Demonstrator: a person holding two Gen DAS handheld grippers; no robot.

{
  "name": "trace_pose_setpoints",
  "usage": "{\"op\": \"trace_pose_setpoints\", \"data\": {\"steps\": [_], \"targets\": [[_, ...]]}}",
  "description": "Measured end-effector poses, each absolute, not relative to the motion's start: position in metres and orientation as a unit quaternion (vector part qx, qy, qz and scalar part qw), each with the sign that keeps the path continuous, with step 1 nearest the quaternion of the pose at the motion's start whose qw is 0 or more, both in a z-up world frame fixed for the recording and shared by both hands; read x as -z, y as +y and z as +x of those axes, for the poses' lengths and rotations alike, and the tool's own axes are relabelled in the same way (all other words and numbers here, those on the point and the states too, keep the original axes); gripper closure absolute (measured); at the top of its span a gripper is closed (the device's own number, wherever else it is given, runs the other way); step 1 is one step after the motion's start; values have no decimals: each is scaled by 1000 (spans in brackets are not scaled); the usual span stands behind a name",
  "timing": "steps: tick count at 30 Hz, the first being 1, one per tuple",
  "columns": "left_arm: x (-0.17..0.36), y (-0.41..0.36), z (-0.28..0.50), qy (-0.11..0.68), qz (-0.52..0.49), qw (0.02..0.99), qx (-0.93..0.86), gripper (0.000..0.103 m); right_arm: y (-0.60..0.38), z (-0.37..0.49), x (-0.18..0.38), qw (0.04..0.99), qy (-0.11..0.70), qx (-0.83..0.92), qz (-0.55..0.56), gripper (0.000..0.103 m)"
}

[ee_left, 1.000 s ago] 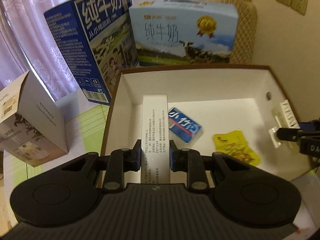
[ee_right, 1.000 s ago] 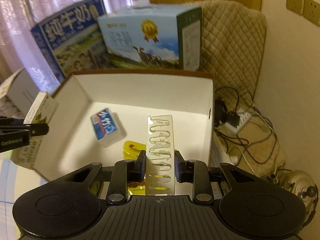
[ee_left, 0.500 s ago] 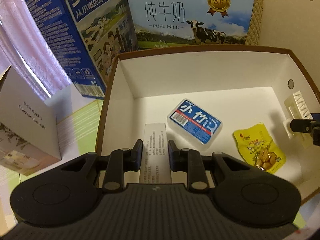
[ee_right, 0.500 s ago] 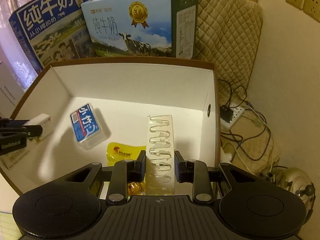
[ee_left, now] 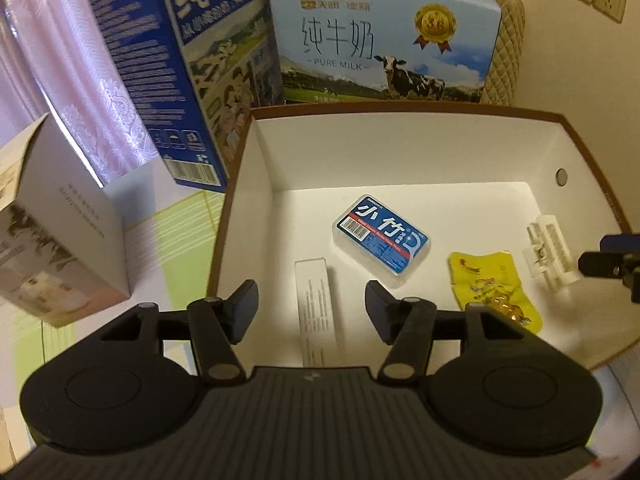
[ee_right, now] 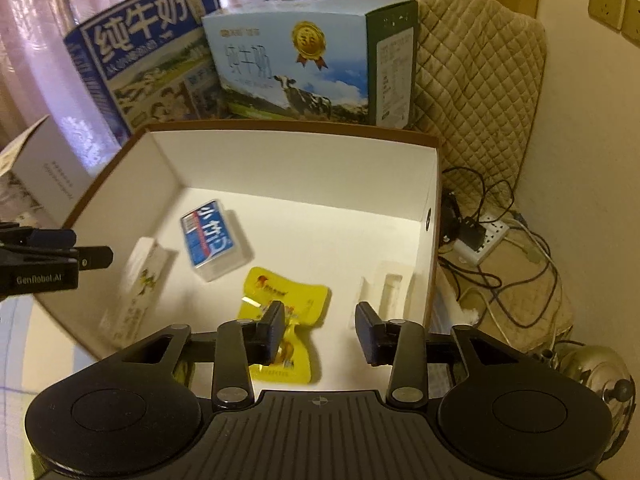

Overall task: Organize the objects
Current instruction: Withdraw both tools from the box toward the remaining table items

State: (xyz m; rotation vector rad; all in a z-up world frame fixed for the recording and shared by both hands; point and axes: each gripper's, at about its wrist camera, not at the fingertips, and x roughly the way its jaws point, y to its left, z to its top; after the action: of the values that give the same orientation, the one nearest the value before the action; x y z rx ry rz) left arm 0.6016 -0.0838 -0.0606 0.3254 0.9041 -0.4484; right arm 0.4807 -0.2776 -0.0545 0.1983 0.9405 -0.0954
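Observation:
A white open box with a brown rim (ee_left: 400, 110) (ee_right: 280, 126) holds everything. My left gripper (ee_left: 311, 308) is open above a slim white carton (ee_left: 318, 312) lying free near the left wall; that carton (ee_right: 140, 296) looks blurred in the right wrist view. My right gripper (ee_right: 320, 330) is open too, with a clear plastic blister pack (ee_right: 390, 292) (ee_left: 550, 258) resting loose by the right wall. Between them lie a blue floss case (ee_left: 382, 240) (ee_right: 212, 240) and a yellow snack packet (ee_left: 492, 288) (ee_right: 286, 308). Each gripper shows at the other view's edge: right gripper (ee_left: 608, 256), left gripper (ee_right: 76, 250).
Two milk cartons (ee_left: 384, 44) (ee_left: 180, 68) stand behind the box, and a beige carton (ee_left: 52, 240) stands to its left. To the right are a quilted chair cover (ee_right: 480, 92), a power strip with cables (ee_right: 486, 240) and a metal kettle (ee_right: 592, 364).
Both grippers have opened and let go. The slim white carton now lies in the box at the left, and the blister pack rests by the right wall.

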Motion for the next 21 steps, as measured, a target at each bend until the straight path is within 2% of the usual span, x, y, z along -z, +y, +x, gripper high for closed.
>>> {"op": "trace_pose_setpoints", "data": {"steps": [3, 21], "targets": [[49, -73, 588, 430, 141, 867, 208, 38, -274, 464, 48, 889, 445, 37, 104, 63], [7, -17, 489, 430, 87, 882, 169, 29, -249, 382, 13, 901, 418, 6, 116, 61]]}}
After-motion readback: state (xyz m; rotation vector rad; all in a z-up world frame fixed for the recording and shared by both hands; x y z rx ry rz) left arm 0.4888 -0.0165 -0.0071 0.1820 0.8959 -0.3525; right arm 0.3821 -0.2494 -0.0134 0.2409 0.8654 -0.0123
